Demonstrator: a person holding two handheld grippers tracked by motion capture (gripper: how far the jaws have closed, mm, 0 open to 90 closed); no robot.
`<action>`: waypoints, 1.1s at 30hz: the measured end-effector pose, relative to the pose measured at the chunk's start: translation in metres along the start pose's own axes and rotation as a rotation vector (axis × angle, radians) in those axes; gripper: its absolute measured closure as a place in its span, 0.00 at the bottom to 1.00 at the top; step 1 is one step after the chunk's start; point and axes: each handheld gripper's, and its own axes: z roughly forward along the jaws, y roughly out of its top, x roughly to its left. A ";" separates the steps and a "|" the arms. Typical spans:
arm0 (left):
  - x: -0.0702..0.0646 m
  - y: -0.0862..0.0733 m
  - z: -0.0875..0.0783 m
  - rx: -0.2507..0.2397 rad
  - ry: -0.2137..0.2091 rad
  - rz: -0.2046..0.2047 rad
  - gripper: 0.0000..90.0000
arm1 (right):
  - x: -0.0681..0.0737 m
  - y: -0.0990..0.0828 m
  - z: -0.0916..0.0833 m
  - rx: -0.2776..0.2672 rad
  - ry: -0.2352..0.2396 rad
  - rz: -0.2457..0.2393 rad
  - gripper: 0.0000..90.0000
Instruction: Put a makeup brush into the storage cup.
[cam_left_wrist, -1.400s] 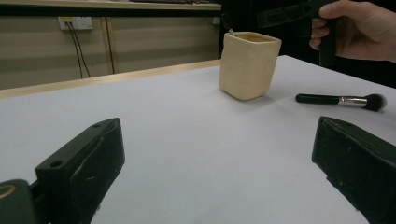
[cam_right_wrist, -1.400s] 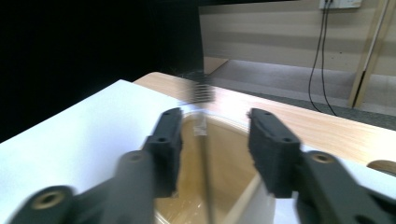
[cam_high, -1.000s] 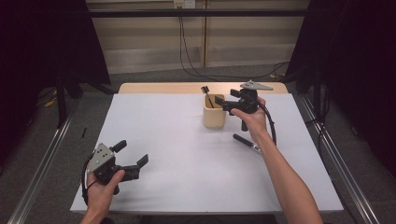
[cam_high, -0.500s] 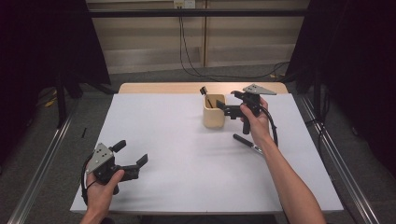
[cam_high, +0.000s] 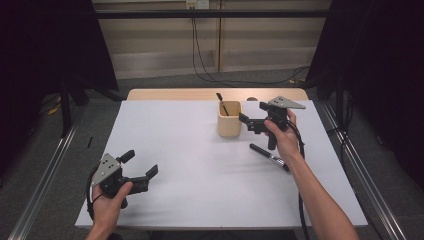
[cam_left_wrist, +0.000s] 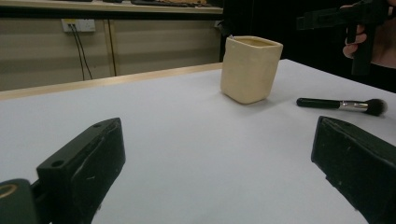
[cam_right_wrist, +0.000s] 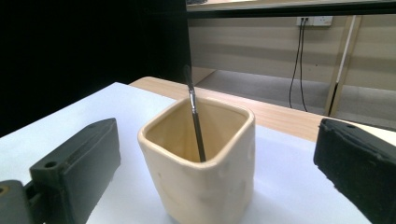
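Near the front left corner of the white counter (cam_high: 200, 150), the left gripper (cam_high: 137, 167) sits low in the person's left hand (cam_high: 111, 200), its jaws spread wide with nothing between them; in the left gripper view bare counter shows between the two black jaws. Further right, toward the far edge and somewhat right of the middle, stands a cream square cup (cam_high: 229, 119), upright, with a thin dark brush (cam_high: 222, 104) leaning inside it, its tip rising above the rim; in the right gripper view the brush rests against the cup's near wall. Just right of the cup, the right gripper (cam_high: 247, 122) is held level in the right hand (cam_high: 282, 137), pointing at the cup's side. Its jaws have just been opening and now stand as wide as they go, and they grip nothing: in the right gripper view the cup (cam_right_wrist: 198, 161) sits ahead between them, clear of both pads. On the counter below that hand, nearer the right edge, lies a makeup brush (cam_high: 267, 155) with a black handle, silver ferrule and dark bristles, flat and apart from the cup.
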 end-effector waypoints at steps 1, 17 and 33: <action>0.000 0.000 0.000 0.001 0.001 0.000 0.03 | 0.000 0.000 -0.002 -0.002 -0.002 0.004 0.00; 0.000 0.000 -0.001 0.003 0.014 0.000 0.03 | -0.002 -0.011 -0.044 0.004 -0.014 -0.014 0.01; 0.000 -0.001 -0.007 0.004 0.027 0.000 0.03 | -0.002 -0.024 -0.080 0.005 -0.048 -0.035 0.01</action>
